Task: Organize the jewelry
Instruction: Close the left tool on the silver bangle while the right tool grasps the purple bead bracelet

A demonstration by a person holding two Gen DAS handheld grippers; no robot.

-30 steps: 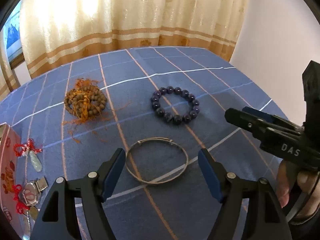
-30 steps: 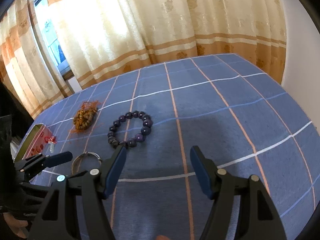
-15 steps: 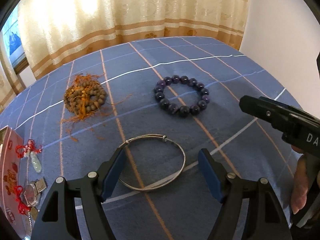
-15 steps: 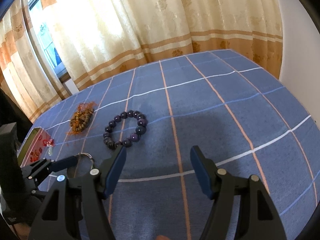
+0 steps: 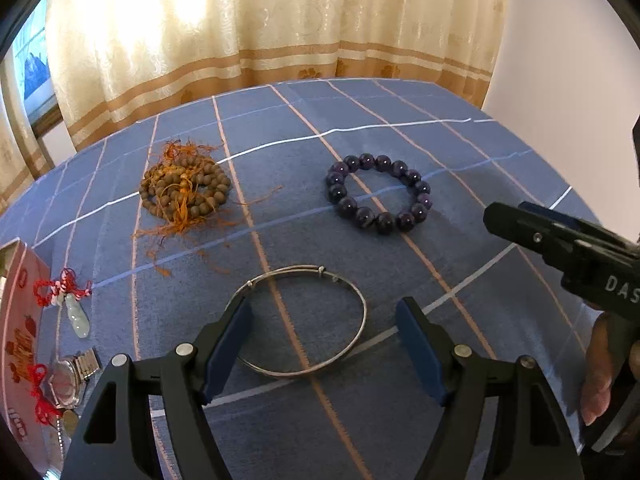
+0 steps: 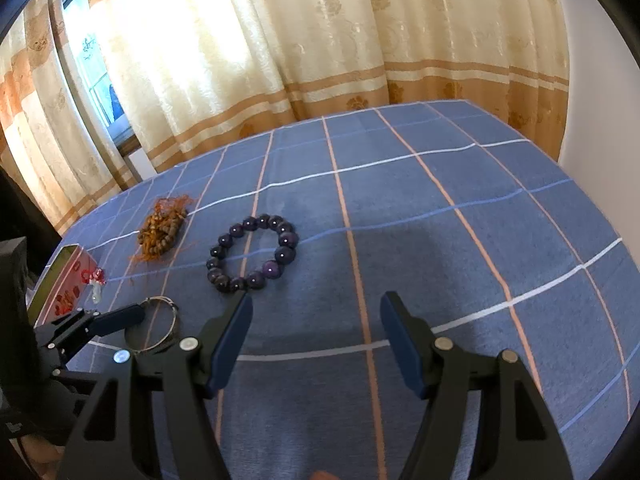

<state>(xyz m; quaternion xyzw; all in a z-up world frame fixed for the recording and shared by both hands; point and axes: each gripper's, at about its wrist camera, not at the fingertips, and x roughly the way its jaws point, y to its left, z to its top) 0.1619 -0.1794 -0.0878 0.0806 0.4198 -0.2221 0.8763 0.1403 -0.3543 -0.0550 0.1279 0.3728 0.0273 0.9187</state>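
Left gripper (image 5: 322, 344) hangs low over the blue checked tablecloth (image 5: 460, 152), jaws closing, not clamped; the silver bangle (image 5: 304, 320) lies flat between the blue pads, left pad over its 9 o'clock edge, contact unclear, right pad clear of it. Purple bead bracelet (image 5: 378, 192) lies at 1 o'clock from the bangle, brown bead strand with orange tassels (image 5: 184, 188) at 11 o'clock. Red-cord pendant (image 5: 74, 308) and wristwatch (image 5: 70, 380) lie at 9 o'clock by a red patterned box (image 5: 18, 320), probably the jewelry box. Right gripper (image 6: 316, 338) is spread wide, nothing between its pads, over bare cloth; the purple bracelet sits at its 11 o'clock. Beige curtain (image 6: 320, 40) hangs behind the table.
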